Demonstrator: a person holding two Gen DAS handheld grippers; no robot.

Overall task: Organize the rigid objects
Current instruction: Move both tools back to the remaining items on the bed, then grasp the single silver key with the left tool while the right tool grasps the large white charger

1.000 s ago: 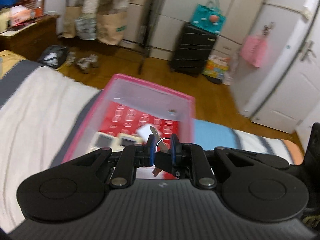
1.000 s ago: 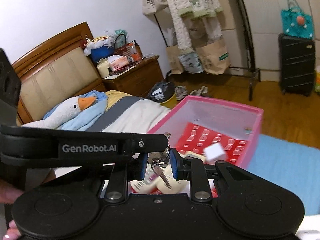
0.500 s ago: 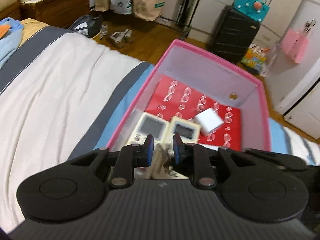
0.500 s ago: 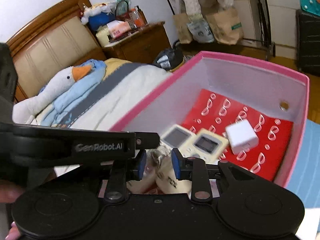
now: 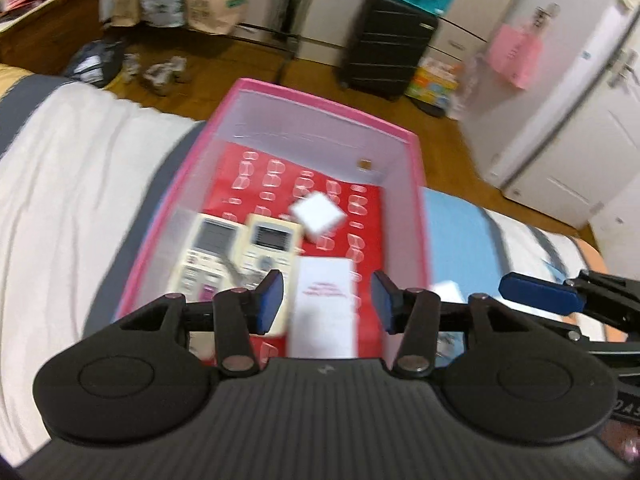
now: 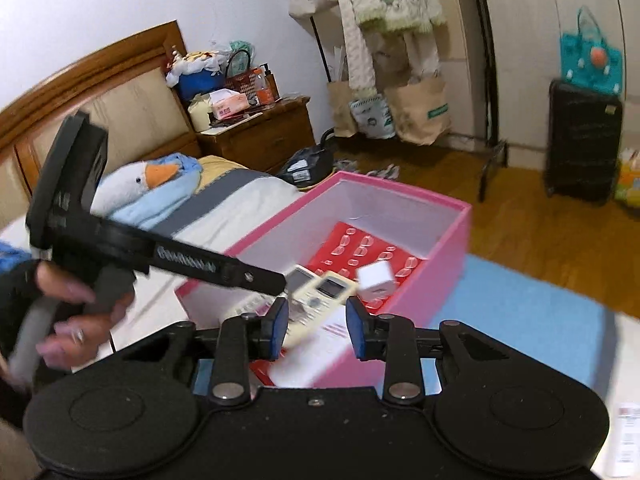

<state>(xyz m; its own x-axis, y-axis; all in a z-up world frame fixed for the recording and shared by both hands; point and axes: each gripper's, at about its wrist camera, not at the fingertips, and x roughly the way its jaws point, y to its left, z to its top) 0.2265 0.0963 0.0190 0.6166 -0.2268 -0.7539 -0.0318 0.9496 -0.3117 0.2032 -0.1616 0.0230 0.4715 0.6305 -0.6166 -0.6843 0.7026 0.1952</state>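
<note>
We are hovering both grippers over the pink-walled storage box with the red patterned floor (image 5: 404, 140), mid-frame. Our left gripper (image 5: 327, 303) has just been opening and is gaping empty; the key bunch it was pinching a second ago is gone, likely dropped onto the two cream remote controls (image 5: 236, 248) inside. Our right gripper (image 6: 316, 328) has also been parting, gripping nothing.

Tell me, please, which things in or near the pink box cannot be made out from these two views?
- Remotes, left wrist view: button labels blurred.
- White box, both views: red print blurred; near end hidden by gripper body.
- Small white item, right wrist view: cut off by the frame edge.
</note>
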